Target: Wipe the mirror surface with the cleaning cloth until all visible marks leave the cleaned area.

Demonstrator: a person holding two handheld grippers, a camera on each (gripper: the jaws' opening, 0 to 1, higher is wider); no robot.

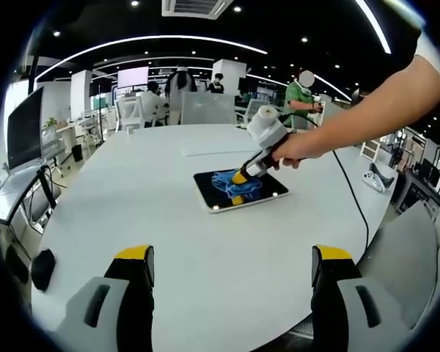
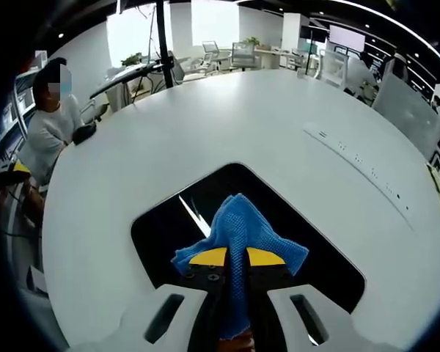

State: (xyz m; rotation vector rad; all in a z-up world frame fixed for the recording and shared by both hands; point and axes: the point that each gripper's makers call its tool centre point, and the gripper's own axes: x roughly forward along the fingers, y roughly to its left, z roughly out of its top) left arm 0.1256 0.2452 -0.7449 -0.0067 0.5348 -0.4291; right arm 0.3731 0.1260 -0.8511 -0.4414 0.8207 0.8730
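Right gripper (image 2: 237, 258) jaws closed, pinching blue cloth (image 2: 238, 224), pressing it on mirror (image 2: 169, 227) at table (image 2: 205, 132) centre. Left gripper (image 1: 233, 265) jaws wide apart, empty, hovering at 6 o'clock of mirror.

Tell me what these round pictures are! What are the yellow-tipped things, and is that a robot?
No robot here. A person holds a grabbing tool in each hand, and each tool carries a camera, so each picture looks out along one tool's two fingers.

In the left gripper view, the left gripper waits above a white table, its fingers wide apart and holding nothing. Farther off you see the person's hand pressing the right gripper down on a blue cloth.

The right gripper view is from that busy tool. The right gripper pinches the cloth against a dark mirror lying flat on the table. A thin light streak shows on the glass near the cloth.
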